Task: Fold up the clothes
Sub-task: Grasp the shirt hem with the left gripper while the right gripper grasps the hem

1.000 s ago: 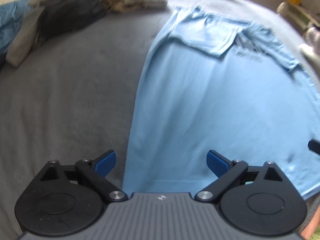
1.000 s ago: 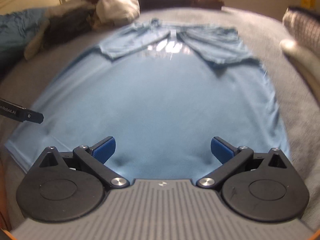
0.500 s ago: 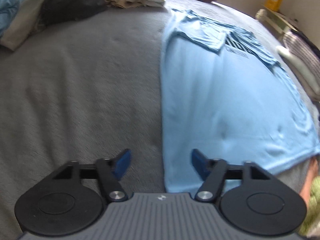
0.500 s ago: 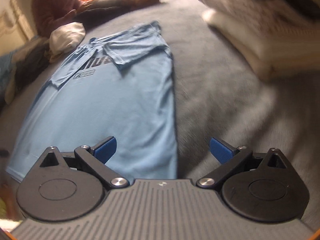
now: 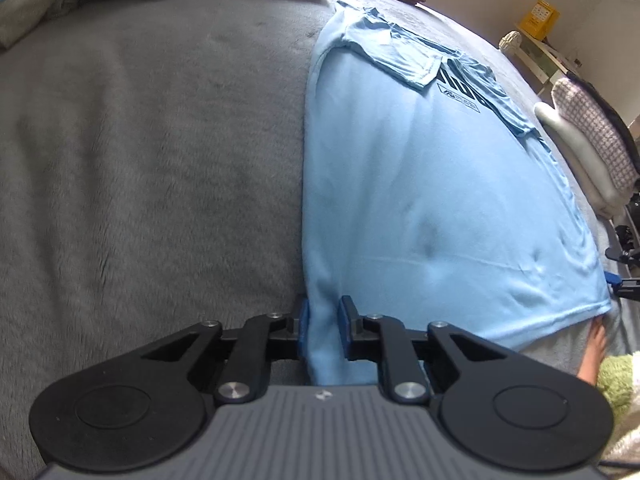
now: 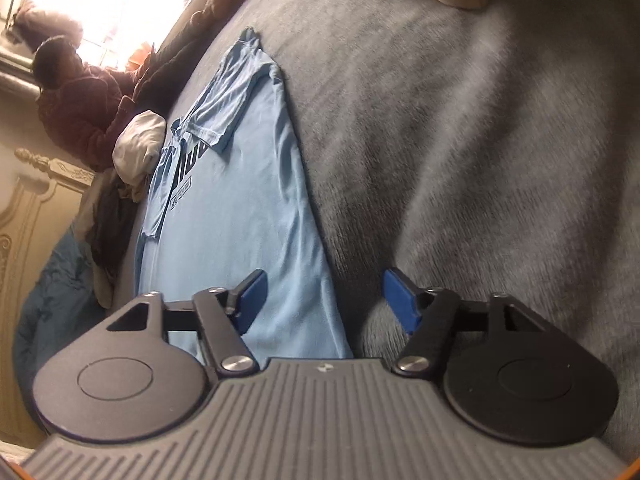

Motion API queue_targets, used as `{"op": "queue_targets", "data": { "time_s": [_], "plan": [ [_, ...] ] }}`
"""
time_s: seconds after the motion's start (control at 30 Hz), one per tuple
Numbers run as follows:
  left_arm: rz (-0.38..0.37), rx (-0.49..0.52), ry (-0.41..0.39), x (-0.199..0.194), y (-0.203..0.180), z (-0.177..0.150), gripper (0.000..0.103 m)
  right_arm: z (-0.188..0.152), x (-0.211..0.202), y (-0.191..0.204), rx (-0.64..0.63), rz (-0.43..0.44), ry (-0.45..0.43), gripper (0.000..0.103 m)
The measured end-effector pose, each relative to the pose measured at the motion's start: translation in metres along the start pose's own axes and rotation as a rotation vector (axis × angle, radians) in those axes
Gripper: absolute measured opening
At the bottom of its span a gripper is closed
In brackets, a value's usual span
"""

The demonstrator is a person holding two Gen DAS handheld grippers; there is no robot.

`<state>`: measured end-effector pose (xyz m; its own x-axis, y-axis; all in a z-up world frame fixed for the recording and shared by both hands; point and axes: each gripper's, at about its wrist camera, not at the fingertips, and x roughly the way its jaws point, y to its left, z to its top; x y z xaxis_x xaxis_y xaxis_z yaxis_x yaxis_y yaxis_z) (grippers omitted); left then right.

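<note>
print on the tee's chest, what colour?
Black, on the light blue T-shirt; the print shows best in the left wrist view.

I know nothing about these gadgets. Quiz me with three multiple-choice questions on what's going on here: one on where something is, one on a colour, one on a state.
1. Where does the T-shirt lie?
A. on the grey blanket
B. on a hanger
C. in a basket

2. What colour is the T-shirt?
A. red
B. light blue
C. white

3. How do the two hand-held grippers stand?
A. both wide open
B. both shut on cloth
C. the left hand-held gripper pinches the shirt's corner, the right hand-held gripper is open

Answers:
1 A, the shirt is spread flat on the blanket.
2 B, it is pale blue with a dark print.
3 C, the left pads have closed in on the hem; the right ones stand apart astride the shirt's edge.
</note>
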<state>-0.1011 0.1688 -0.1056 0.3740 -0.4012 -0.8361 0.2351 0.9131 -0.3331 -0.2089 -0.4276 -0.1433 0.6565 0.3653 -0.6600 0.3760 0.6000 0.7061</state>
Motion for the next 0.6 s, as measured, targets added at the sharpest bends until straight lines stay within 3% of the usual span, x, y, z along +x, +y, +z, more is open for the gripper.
{"op": "queue_targets", "data": {
  "time_s": [0.17,0.33,0.4,0.47,0.6],
  "plan": [
    [-0.035,-0.048,0.016,-0.003,0.007,-0.007,0.009,-0.013,-0.005,-0.003,0.026,0.019,0.072,0.046],
    [-0.027,-0.018,0.021,0.0,0.002,-0.01,0.008,-0.025,-0.001,0.002,0.007,0.013,0.134,0.033],
    [-0.022,-0.007,0.024,0.0,0.0,-0.01,0.007,-0.028,0.0,0.005,-0.009,0.003,0.147,0.016],
    [-0.015,0.019,0.028,-0.002,-0.003,-0.01,0.005,-0.031,0.002,0.009,-0.029,-0.009,0.154,0.008],
    [-0.004,0.06,0.04,-0.005,-0.011,-0.012,0.004,-0.033,0.0,0.018,-0.075,-0.037,0.141,0.004]
  ]
}}
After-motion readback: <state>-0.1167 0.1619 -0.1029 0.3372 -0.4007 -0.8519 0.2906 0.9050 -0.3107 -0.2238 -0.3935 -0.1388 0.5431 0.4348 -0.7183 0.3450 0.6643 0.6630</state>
